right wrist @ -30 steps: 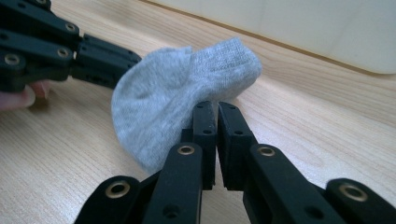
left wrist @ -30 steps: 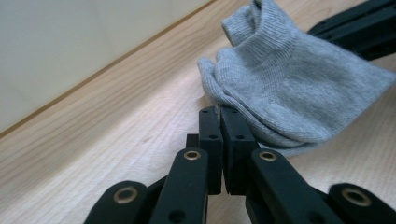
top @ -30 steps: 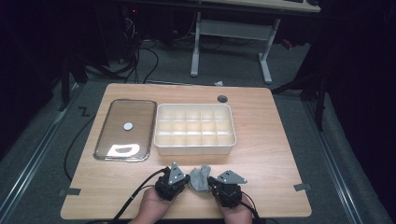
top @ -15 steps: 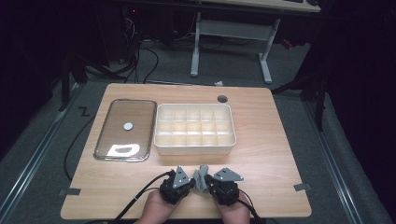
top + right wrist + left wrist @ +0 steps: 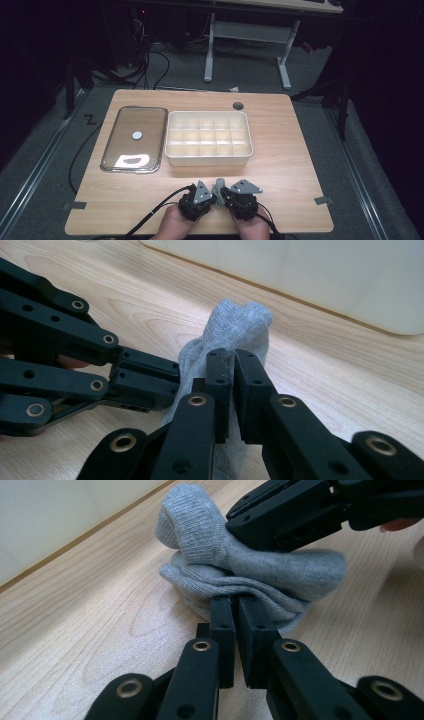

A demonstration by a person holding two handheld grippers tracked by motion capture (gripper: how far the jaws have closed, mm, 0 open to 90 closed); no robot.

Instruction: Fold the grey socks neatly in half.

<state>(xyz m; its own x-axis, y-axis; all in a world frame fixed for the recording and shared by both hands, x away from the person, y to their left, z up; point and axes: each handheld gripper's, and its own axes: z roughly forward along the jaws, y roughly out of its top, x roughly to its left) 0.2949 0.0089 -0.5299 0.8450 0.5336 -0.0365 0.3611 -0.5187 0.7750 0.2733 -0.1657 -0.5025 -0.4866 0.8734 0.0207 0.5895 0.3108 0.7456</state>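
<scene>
Both tools are being kept pinched on the grey sock (image 5: 260, 575), the left tool (image 5: 236, 605) gripping its lower fold, the right tool (image 5: 234, 360) its bunched top, just above the desk (image 5: 300, 165).

High view: fixed overhead at the person's side, facing forward and down, far enough to take in the whole surface (image 5: 280, 150) and floor beyond. Left gripper view: mounted on the left claw (image 5: 236, 630), very near, low over the wood, aimed along own jaws. Right gripper view: mounted on the right claw (image 5: 231, 390), equally near and low. Shared by all three: grey sock (image 5: 260, 575) at the near edge, plus the white tray (image 5: 207, 137) wall behind.
</scene>
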